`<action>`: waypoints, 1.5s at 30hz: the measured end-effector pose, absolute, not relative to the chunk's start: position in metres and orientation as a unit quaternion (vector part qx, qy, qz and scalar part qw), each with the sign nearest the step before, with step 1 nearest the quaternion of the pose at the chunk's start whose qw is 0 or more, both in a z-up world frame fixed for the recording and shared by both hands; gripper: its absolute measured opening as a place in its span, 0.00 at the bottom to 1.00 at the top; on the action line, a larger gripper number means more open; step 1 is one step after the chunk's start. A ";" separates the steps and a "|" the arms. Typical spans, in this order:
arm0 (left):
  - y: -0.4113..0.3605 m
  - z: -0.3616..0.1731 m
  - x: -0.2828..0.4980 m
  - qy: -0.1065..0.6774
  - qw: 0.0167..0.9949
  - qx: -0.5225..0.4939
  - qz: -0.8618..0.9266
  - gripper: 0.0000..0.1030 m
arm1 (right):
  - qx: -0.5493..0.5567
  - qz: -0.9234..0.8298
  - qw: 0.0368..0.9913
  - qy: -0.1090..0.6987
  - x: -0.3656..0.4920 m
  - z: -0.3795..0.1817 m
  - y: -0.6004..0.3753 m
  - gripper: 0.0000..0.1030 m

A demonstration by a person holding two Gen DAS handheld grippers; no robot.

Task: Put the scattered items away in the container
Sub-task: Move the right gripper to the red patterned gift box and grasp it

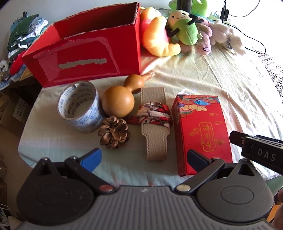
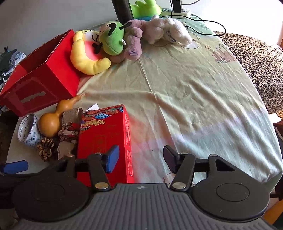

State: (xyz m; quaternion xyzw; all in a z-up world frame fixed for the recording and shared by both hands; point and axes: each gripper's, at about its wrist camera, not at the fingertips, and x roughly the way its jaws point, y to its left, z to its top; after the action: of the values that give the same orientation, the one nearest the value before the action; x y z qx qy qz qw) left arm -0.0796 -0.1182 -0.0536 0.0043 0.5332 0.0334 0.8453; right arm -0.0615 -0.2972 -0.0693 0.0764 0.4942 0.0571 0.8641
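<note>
An open red cardboard box (image 1: pixel 88 51) (image 2: pixel 40 85) stands at the back left of the table. In front of it lie a tape roll (image 1: pixel 79 106) (image 2: pixel 29 131), a brown gourd (image 1: pixel 120 99) (image 2: pixel 53 118), a pine cone (image 1: pixel 113 131) (image 2: pixel 45 147), a beige strap wrapped in a red patterned scarf (image 1: pixel 153 115) (image 2: pixel 68 132) and a red decorated carton (image 1: pixel 199 129) (image 2: pixel 104 139). My left gripper (image 1: pixel 144 159) is open and empty, just short of the strap. My right gripper (image 2: pixel 141 160) is open and empty at the carton's right side; its body shows in the left wrist view (image 1: pixel 256 148).
Several plush toys (image 1: pixel 176 33) (image 2: pixel 123 40) are piled behind and right of the box. A pale yellow-green cloth (image 2: pixel 194 97) covers the table. Cables and a power strip (image 2: pixel 180 12) lie at the far edge. Folded clothes (image 1: pixel 23 37) sit off the table's left.
</note>
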 end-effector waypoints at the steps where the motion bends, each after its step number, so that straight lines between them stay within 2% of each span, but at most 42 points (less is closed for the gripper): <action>1: -0.118 -0.055 -0.080 0.535 0.844 0.003 0.031 1.00 | 0.078 0.057 0.864 0.495 -0.061 -0.070 -0.297 0.58; 12: -0.127 -0.068 -0.092 0.533 0.842 -0.016 -0.084 0.99 | 0.101 0.063 0.859 0.499 -0.058 -0.078 -0.303 0.56; 19: -0.129 -0.082 -0.083 0.537 0.830 -0.063 -0.139 0.99 | 0.124 0.078 0.857 0.494 -0.054 -0.086 -0.311 0.56; 27: -0.150 -0.080 -0.079 0.519 0.835 -0.016 -0.180 0.99 | 0.155 0.124 0.847 0.492 -0.046 -0.089 -0.315 0.57; 30: -0.161 -0.073 -0.086 0.504 0.840 0.015 -0.199 0.98 | 0.144 0.139 0.848 0.491 -0.044 -0.089 -0.311 0.63; 36: -0.164 -0.089 -0.077 0.518 0.831 0.019 -0.203 0.98 | 0.128 0.162 0.842 0.498 -0.042 -0.100 -0.306 0.63; 37: -0.166 -0.092 -0.076 0.517 0.831 0.021 -0.206 0.97 | 0.125 0.162 0.844 0.497 -0.042 -0.101 -0.307 0.67; 38: -0.167 -0.095 -0.075 0.516 0.830 0.021 -0.211 0.97 | 0.125 0.163 0.844 0.496 -0.041 -0.101 -0.309 0.67; 39: -0.168 -0.096 -0.074 0.514 0.830 0.020 -0.215 0.97 | 0.129 0.164 0.843 0.495 -0.041 -0.101 -0.312 0.65; 41: -0.173 -0.094 -0.074 0.505 0.833 0.019 -0.226 0.97 | 0.144 0.170 0.840 0.496 -0.040 -0.099 -0.319 0.50; 42: -0.175 -0.093 -0.074 0.502 0.832 0.016 -0.235 0.97 | 0.151 0.172 0.836 0.498 -0.040 -0.098 -0.324 0.47; 43: -0.178 -0.092 -0.073 0.500 0.830 0.011 -0.246 0.96 | 0.158 0.172 0.833 0.501 -0.042 -0.096 -0.329 0.43; 45: -0.186 -0.092 -0.073 0.496 0.826 0.011 -0.268 0.96 | 0.162 0.166 0.832 0.505 -0.046 -0.095 -0.337 0.44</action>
State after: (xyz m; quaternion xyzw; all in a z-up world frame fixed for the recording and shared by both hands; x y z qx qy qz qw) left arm -0.0729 -0.1865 -0.0915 0.0106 0.4962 -0.2684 0.8256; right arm -0.0463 -0.3369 -0.0950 0.1620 0.5046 0.1657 0.8317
